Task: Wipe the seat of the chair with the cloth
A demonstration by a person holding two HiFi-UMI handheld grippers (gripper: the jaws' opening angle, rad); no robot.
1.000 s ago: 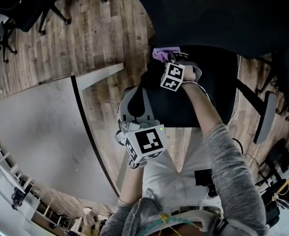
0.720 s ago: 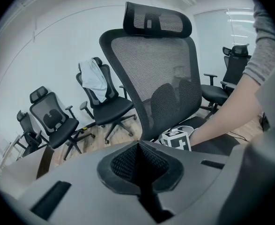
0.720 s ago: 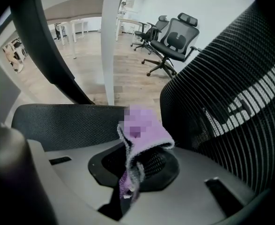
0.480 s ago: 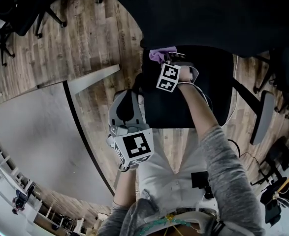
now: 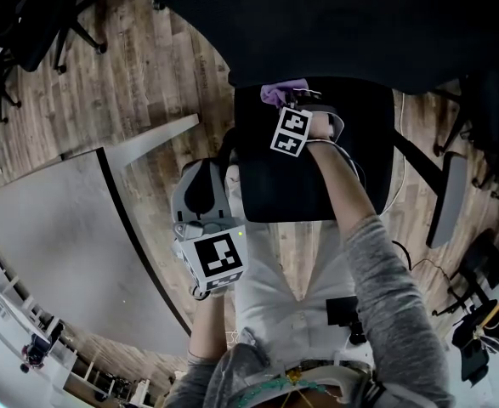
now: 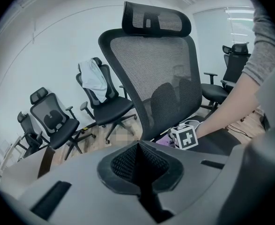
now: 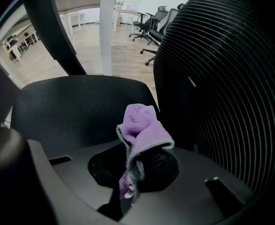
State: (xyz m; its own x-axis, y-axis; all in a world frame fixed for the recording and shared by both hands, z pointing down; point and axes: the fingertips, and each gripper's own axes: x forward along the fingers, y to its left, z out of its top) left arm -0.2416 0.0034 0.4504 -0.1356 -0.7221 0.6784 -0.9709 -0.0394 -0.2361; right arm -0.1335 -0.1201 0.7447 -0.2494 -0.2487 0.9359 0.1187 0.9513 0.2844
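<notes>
A: Head view: we see right gripper (image 5: pixel 285 107) w/ purple cloth (image 5: pixel 281 92) at seat (image 5: pixel 317 185) rear.
B: Left gripper view: left gripper (image 6: pixel 138 149) jaws closed, empty.
A: Right gripper view: we've got jaws clamped on cloth, over seat, near backrest (image 7: pixel 231 78).

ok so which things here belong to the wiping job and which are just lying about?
Job: purple cloth, held in the shut jaws of the right gripper; black chair seat.
Lying about: left gripper, jaws together, empty; other office chairs; white fabric draped on one.
</notes>
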